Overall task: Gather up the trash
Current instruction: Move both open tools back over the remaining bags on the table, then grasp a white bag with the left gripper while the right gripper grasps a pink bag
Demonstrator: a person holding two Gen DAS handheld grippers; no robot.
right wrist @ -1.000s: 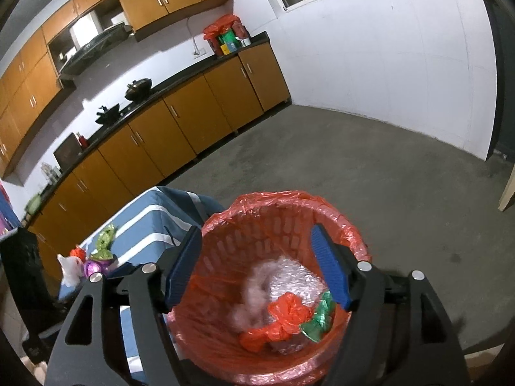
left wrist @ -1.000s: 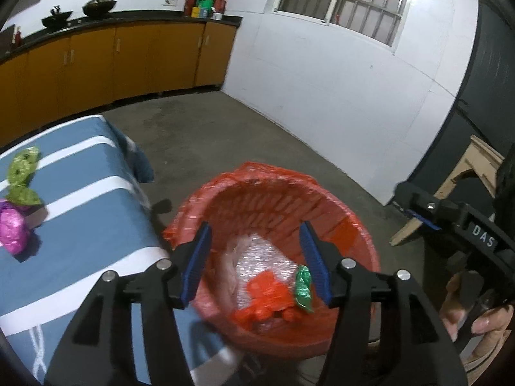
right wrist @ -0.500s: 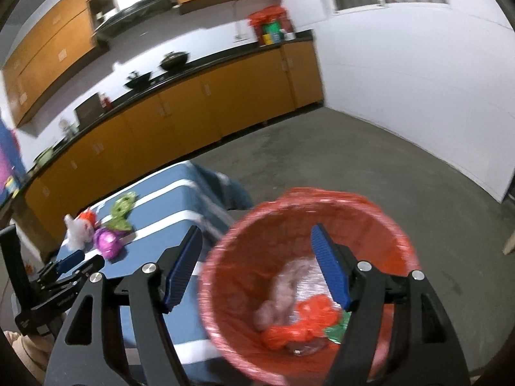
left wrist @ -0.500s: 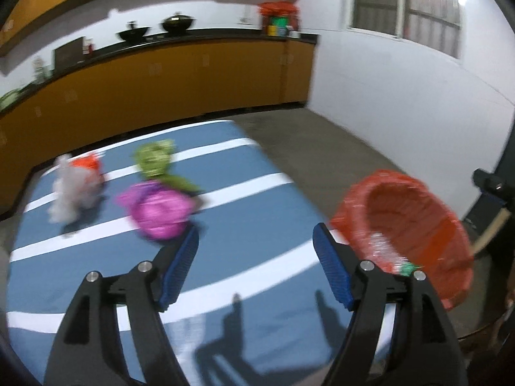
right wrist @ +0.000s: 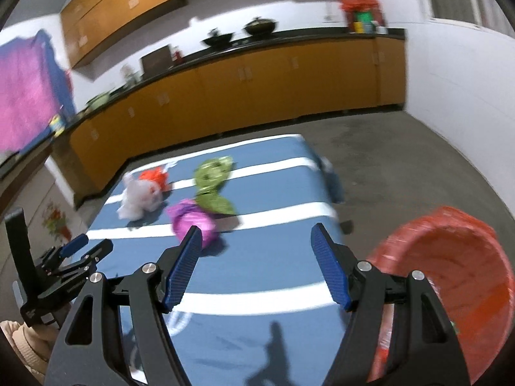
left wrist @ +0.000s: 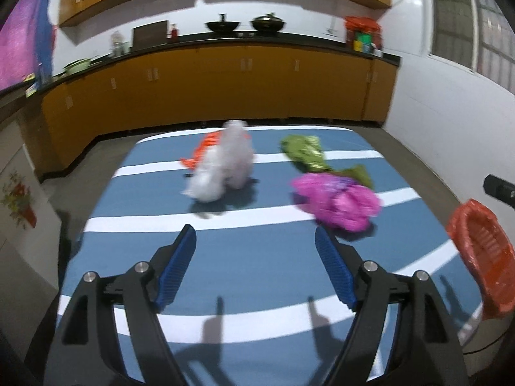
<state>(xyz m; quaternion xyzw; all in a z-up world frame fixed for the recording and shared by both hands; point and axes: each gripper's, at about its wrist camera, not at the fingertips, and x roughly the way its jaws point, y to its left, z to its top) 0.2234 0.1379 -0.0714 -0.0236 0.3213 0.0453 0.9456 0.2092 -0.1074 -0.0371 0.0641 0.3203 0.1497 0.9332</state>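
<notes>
Crumpled trash lies on a blue table with white stripes (left wrist: 257, 257): a white plastic wad (left wrist: 225, 164), an orange scrap (left wrist: 206, 148) behind it, a green wrapper (left wrist: 305, 154) and a magenta wad (left wrist: 341, 202). My left gripper (left wrist: 256, 267) is open and empty, above the table short of the trash. My right gripper (right wrist: 257, 267) is open and empty; the magenta wad (right wrist: 193, 222) lies just beyond its left finger. The red-lined bin (right wrist: 450, 276) stands at the table's right; it also shows in the left wrist view (left wrist: 476, 257). The left gripper also shows in the right wrist view (right wrist: 77, 251).
Orange kitchen cabinets (left wrist: 225, 87) with a dark counter run behind the table, with woks (left wrist: 244, 25) on top. A white wall (right wrist: 457, 103) stands to the right over grey floor (right wrist: 386, 160). A low cabinet with a flower picture (left wrist: 19, 202) is at the left.
Both grippers have swung away from over the bin to face the table. The trash pieces now lie ahead of them and the bin has slid to the right edge of both views.
</notes>
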